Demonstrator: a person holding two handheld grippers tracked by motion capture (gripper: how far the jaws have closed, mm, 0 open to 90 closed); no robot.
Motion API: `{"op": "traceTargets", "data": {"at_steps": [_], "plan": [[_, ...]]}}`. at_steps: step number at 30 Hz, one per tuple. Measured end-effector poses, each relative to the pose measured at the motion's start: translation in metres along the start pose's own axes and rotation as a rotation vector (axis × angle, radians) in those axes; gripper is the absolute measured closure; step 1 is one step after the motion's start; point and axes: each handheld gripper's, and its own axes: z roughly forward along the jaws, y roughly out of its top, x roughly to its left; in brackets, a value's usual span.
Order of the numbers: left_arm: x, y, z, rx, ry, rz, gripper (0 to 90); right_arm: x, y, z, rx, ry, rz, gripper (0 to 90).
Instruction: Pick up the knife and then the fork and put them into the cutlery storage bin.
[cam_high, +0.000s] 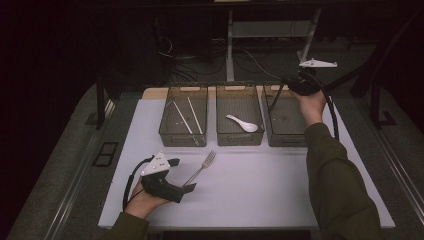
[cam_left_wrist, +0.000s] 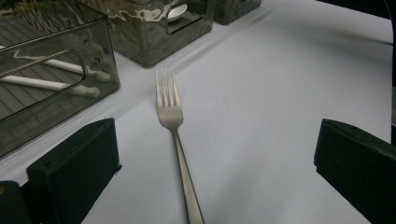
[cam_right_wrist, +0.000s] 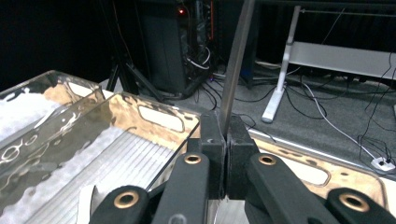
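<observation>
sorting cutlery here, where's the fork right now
In the high view the fork lies on the white table, front left, tines toward the bins, its handle end between the open jaws of the left gripper.

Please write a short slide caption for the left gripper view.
Open left gripper straddling a fork on the white table, beside clear bins holding chopsticks.

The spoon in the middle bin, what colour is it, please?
White; the spoon shows best in the high view.

Both sleeves (cam_high: 336, 180) were olive green. Each gripper was chunky black plastic: the left gripper (cam_high: 181, 175) and right gripper (cam_high: 295, 85) had pale three-cornered plates on top, black cables trailing, and brass-coloured pivot screws.
</observation>
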Motion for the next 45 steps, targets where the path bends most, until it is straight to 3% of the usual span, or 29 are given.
{"op": "traceTargets", "data": {"at_steps": [8, 19, 32, 38, 45], "plan": [[-0.001, 0.000, 0.002, 0.004, -0.005, 0.003, 0.0, 0.000, -0.004, -0.005, 0.008, 0.010, -0.005, 87.9], [-0.003, 0.001, 0.003, 0.003, -0.008, 0.002, 0.0, -0.003, -0.016, -0.029, 0.050, 0.026, -0.022, 87.4], [-0.005, 0.002, 0.005, 0.009, -0.011, 0.002, 0.0, -0.006, -0.047, -0.060, 0.075, 0.067, -0.017, 85.0], [-0.005, 0.002, 0.006, 0.012, -0.015, 0.006, 0.0, -0.011, -0.068, -0.065, 0.130, 0.076, -0.006, 85.0], [-0.005, 0.003, 0.007, 0.007, -0.019, 0.005, 0.0, -0.013, -0.076, -0.068, 0.149, 0.085, -0.007, 83.6]]}}
